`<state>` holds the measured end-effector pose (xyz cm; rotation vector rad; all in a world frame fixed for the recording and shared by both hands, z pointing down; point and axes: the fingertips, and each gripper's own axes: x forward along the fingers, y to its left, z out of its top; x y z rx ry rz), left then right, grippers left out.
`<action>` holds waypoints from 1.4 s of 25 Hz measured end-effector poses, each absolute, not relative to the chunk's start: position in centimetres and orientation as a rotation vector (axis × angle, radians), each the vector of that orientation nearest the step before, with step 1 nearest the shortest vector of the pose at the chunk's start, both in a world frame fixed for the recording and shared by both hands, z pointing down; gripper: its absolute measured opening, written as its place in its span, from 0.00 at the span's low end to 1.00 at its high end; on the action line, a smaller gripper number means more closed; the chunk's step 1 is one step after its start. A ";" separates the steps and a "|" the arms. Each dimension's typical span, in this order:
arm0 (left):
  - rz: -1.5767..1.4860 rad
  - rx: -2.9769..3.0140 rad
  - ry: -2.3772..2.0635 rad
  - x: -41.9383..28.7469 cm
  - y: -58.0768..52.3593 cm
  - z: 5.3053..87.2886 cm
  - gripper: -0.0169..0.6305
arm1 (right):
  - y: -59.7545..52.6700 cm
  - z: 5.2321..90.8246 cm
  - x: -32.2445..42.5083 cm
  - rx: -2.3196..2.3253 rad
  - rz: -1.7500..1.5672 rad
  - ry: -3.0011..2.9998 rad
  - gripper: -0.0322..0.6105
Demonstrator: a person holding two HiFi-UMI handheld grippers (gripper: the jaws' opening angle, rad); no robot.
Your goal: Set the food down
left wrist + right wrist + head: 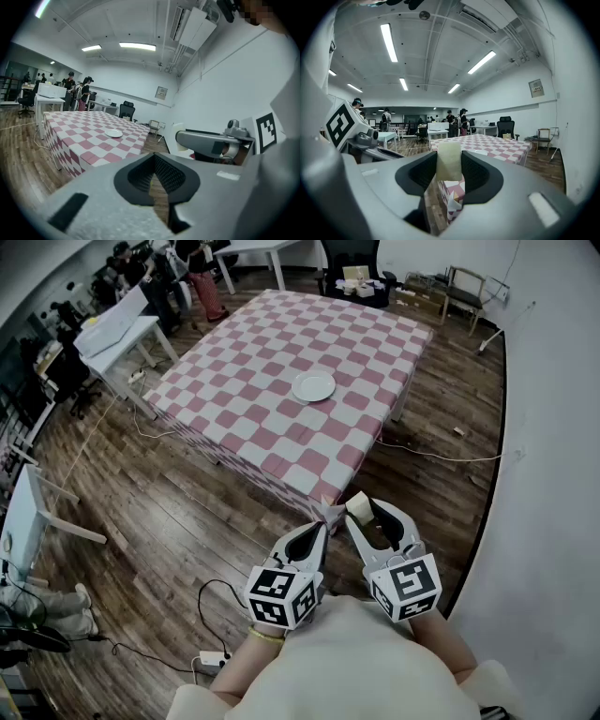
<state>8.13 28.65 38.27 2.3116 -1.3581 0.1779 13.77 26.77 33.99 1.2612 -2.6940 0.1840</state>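
Note:
A pale cream block of food (449, 161) sits between the pads of my right gripper (449, 165), which is shut on it. In the head view the food (359, 505) hangs just off the near corner of the pink-and-white checkered table (281, 343). A white plate (313, 387) lies empty near the table's middle, far ahead of both grippers. My left gripper (322, 524) is beside the right one, shut with nothing in it. From the left gripper view (154, 161) the plate (113, 133) shows ahead, with the right gripper (206, 140) and its food (177, 136) to the right.
Wooden floor lies between me and the table. Cables and a power strip (212, 658) trail on the floor at the left. White desks (117, 334) and several people stand at the far left. A white wall (553, 474) runs along the right; chairs (464, 287) stand behind the table.

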 end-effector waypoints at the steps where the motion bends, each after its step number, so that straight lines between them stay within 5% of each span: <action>1: 0.178 2.312 -1.359 8.1 28.6 38.3 0.03 | 26.8 34.0 13.8 1.260 0.183 -2.694 0.31; 35: 0.160 2.282 -1.324 8.2 26.5 39.4 0.03 | 24.4 34.7 14.1 1.273 0.255 -2.682 0.32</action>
